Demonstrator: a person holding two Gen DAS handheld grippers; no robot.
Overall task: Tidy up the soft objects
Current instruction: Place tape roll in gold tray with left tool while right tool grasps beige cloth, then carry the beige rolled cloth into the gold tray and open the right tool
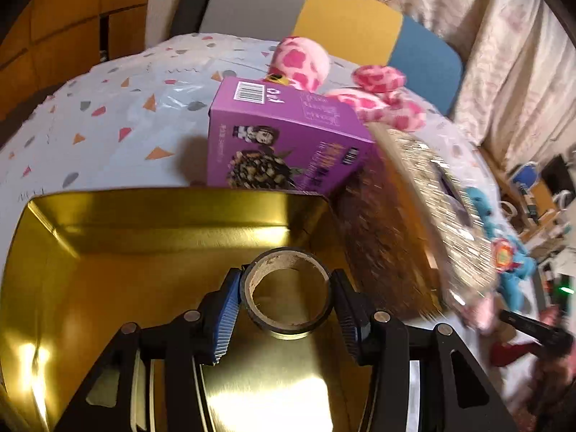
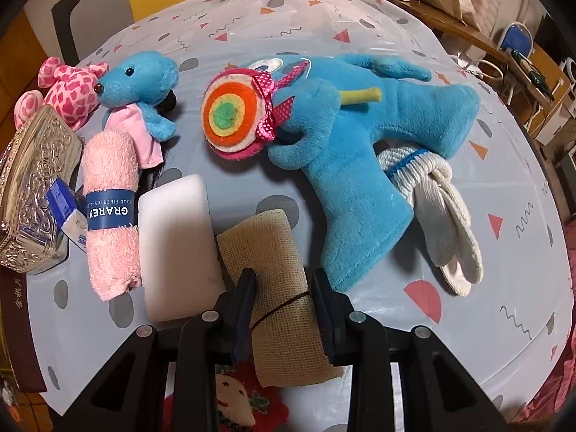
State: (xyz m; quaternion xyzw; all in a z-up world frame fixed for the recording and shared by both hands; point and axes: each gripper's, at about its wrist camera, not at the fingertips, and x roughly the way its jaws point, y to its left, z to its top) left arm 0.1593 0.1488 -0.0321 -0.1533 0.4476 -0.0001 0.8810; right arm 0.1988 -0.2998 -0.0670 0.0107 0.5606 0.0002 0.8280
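In the left wrist view my left gripper (image 1: 286, 300) is shut on a black tape roll (image 1: 288, 297) with a cardboard core, held just above a gold tin tray (image 1: 108, 252). In the right wrist view my right gripper (image 2: 282, 300) is shut on a rolled tan burlap cloth (image 2: 273, 273) lying on the table. Beside it lie a white sponge block (image 2: 176, 241), a rolled pink towel (image 2: 111, 212) with a blue band, a big blue plush (image 2: 378, 136) holding a felt lollipop (image 2: 230, 115), a small blue plush mouse (image 2: 140, 86), a pink spotted plush (image 2: 68, 86) and white knitted gloves (image 2: 439, 216).
A purple box (image 1: 284, 136) stands behind the gold tray, with the pink spotted plush (image 1: 302, 61) behind it. An embossed silver tin (image 2: 32, 187) sits at the table's left, a small blue-and-white packet (image 2: 68, 216) against it. Chairs and clutter surround the patterned tablecloth (image 2: 486, 288).
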